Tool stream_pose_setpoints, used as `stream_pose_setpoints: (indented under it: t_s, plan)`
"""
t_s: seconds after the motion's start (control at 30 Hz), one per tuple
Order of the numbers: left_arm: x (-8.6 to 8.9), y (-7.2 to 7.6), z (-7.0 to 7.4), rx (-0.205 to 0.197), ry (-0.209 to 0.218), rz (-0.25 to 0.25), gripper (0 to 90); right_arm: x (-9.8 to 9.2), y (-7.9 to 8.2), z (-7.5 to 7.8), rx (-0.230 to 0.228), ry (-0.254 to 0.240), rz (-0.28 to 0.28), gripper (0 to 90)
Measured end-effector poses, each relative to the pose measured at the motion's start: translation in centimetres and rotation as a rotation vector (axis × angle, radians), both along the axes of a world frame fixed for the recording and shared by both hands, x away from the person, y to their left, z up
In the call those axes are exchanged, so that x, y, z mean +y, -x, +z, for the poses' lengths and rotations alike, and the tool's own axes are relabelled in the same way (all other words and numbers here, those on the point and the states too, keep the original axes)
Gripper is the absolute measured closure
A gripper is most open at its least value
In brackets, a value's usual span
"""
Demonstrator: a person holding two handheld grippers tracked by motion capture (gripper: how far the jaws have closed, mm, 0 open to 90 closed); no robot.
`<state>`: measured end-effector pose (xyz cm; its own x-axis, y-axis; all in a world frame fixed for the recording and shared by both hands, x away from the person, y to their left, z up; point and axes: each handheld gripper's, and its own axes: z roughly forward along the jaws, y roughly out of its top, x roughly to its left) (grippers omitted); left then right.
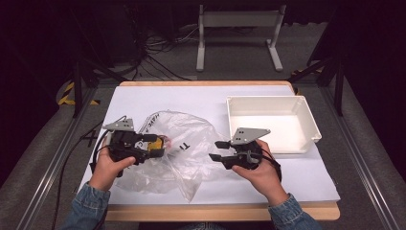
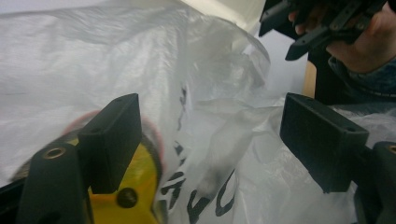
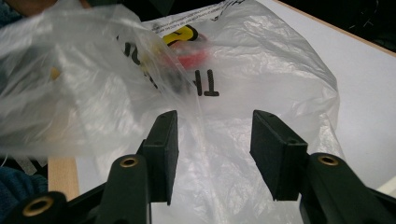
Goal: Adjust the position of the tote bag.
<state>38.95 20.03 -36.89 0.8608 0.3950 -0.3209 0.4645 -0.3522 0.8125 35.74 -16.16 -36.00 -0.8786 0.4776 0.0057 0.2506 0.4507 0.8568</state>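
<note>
Two grippers work at a clear plastic bag (image 1: 179, 148) that lies crumpled on the white sheet of the table (image 1: 158, 98). The left gripper (image 2: 210, 140) has its jaws wide apart, with the bag film loose between them; the pads do not press on it. Just beside its left jaw, a yellow and red object (image 2: 135, 186) shows through the film, and I cannot tell what it is. The right gripper (image 3: 212, 149) has its jaws about half apart, pointing at the bag, and nothing is clamped between them. In the high view this gripper (image 1: 216, 150) is at the right edge of the bag. Black letters (image 3: 205, 84) are printed on the film. A white tray (image 1: 306, 120) stands near the right hand, behind it.
</note>
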Motion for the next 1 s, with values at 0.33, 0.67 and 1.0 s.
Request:
stream_pose_setpoints:
  t_s: [0.33,0.67,1.0]
  plan:
    - [-3.3,1.0,-1.0,0.009,-0.149,-0.086,26.8,0.3,0.0,0.0,0.001,-0.002,0.01,50.9]
    - [-3.2,1.5,-1.1,-0.043,-0.195,-0.122,88.6,0.6,-0.1,-0.2,0.012,0.001,0.02,51.0]
    - [0.2,3.2,1.9,-0.202,-0.013,0.001,89.5,1.7,-0.5,-0.7,0.015,0.026,0.048,58.2]
